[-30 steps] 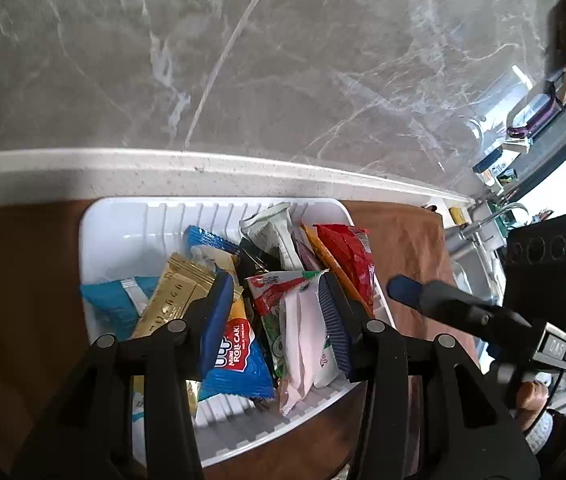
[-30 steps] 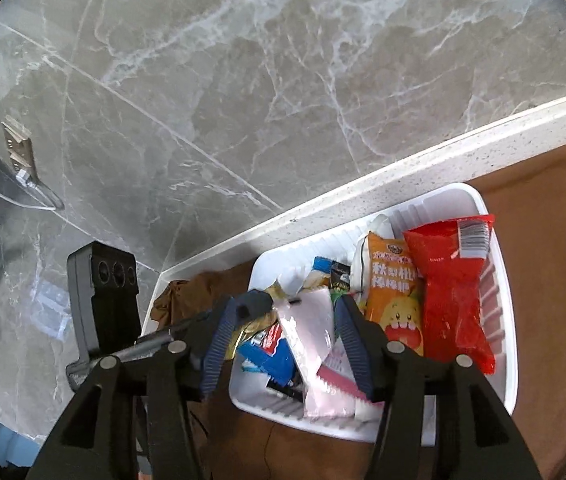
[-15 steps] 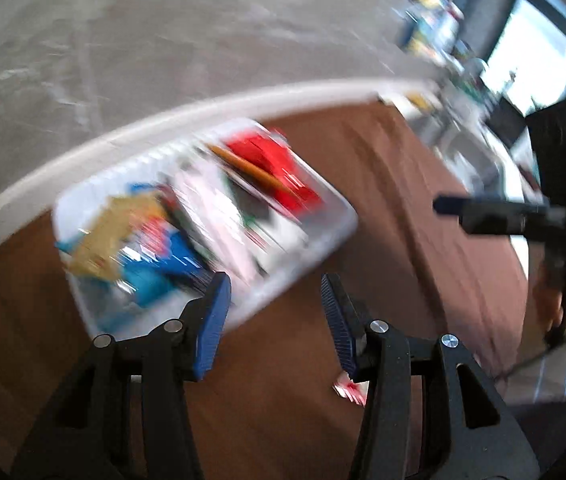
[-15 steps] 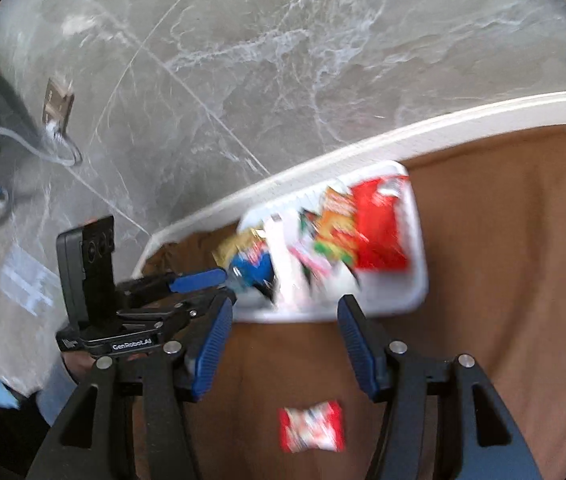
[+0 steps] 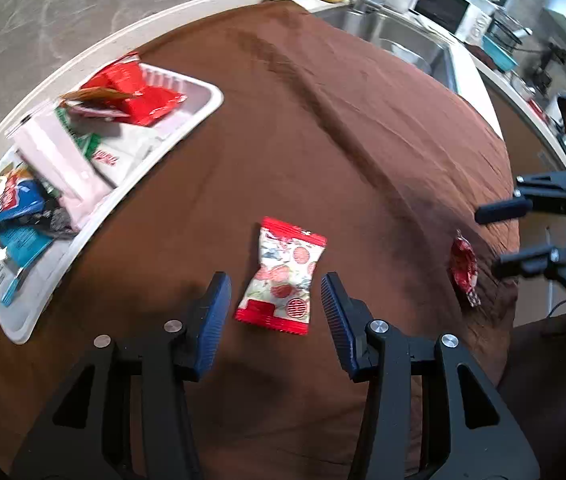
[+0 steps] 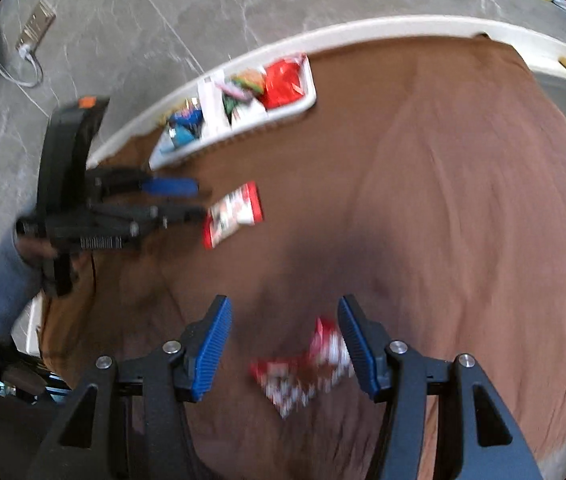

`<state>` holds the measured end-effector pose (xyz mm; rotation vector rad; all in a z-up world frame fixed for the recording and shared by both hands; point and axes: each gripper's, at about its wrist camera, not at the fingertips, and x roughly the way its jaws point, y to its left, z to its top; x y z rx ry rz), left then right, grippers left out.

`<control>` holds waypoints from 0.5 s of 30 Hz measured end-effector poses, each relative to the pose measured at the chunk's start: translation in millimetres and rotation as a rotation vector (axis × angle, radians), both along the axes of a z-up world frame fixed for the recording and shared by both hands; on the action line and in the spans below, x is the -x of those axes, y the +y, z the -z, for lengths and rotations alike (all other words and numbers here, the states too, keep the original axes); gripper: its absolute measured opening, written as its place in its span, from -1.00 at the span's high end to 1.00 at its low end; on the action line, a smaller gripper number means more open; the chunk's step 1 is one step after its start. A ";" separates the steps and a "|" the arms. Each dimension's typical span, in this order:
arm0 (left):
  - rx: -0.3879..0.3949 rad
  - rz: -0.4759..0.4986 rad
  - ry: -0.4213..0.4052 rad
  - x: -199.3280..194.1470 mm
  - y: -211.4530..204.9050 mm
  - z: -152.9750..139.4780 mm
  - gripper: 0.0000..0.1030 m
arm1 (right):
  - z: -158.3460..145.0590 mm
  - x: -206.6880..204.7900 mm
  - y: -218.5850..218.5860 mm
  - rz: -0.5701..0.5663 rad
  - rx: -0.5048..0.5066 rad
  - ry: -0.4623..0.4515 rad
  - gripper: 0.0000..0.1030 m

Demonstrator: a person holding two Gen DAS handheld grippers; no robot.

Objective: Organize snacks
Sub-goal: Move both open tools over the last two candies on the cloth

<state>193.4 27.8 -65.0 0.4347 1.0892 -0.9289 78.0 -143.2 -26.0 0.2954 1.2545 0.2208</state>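
**Two loose packets, one hand-held gripper over each**

The left hand-held gripper (image 5: 275, 302) is wide open and holds nothing; a red-and-white packet (image 5: 281, 276) lies flat on the brown cloth (image 5: 363, 128) of the worktop, right between its fingers. The right hand-held gripper (image 6: 283, 344) is likewise spread wide and empty, with a small red packet (image 6: 303, 368) on the cloth between its fingers, closer to the right one. That view is blurred, so the packet's exact lie is hard to read.

The step in hand looks like picking up both packets. To do it well, each gripper should probably come straight down until its fingertips reach the cloth, then close across the packet's narrow middle, not its crimped ends, so the wrapper does not slip out. A soft packet will likely buckle, so a gentle squeeze should do. The cloth is wrinkled and could get pinched along with the wrapper; keeping the packet centred helps. The right one seems to need shifting a little to centre its packet.

The white tray (image 5: 187, 130) sits well apart, against the worktop's back edge. It is crowded: red bags at one end, pink and white packets in the middle, blue and gold wrappers at the other end. Free room shows mostly along its near side.
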 end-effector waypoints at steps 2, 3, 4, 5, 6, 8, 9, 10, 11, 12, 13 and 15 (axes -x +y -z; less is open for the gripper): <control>0.003 0.017 0.001 -1.0 -2.0 1.2 0.13 | 0.1 10.6 2.9 0.024 0.017 0.006 -0.14; 0.004 0.025 0.001 -0.8 -4.2 2.4 0.13 | 1.0 14.3 3.8 0.035 0.016 0.010 -0.14; 0.003 0.036 0.003 -2.1 -6.4 3.0 0.13 | 1.9 18.4 4.5 0.059 0.033 0.014 -0.14; 0.001 0.046 0.002 -1.4 -6.6 2.8 0.13 | 2.6 19.4 4.4 0.076 0.048 0.019 -0.14; -0.001 0.057 -0.001 -0.3 -8.3 3.8 0.13 | 4.0 21.2 3.6 0.092 0.048 0.023 -0.14; 0.000 0.077 0.000 2.1 -11.3 6.2 0.12 | 6.4 22.8 1.9 0.126 0.043 0.026 -0.14; -0.004 0.081 -0.001 1.2 -13.4 7.8 0.13 | 8.4 23.1 0.8 0.145 0.040 0.033 -0.14; -0.006 0.086 -0.002 -1.7 -17.7 9.4 0.12 | 10.9 23.7 -0.5 0.161 0.031 0.042 -0.14; -0.003 0.091 -0.001 -0.9 -18.4 10.0 0.12 | 12.9 24.4 -2.2 0.180 0.014 0.047 -0.14; -0.001 0.094 0.001 -2.3 -19.2 8.3 0.12 | 15.2 25.3 -4.0 0.201 0.003 0.051 -0.14; 0.001 0.099 0.005 -1.6 -20.1 8.8 0.12 | 18.2 24.5 -5.4 0.220 -0.001 0.061 -0.14; -0.001 0.109 0.004 -2.5 -21.3 9.2 0.12 | 21.6 23.7 -7.4 0.251 -0.034 0.072 -0.14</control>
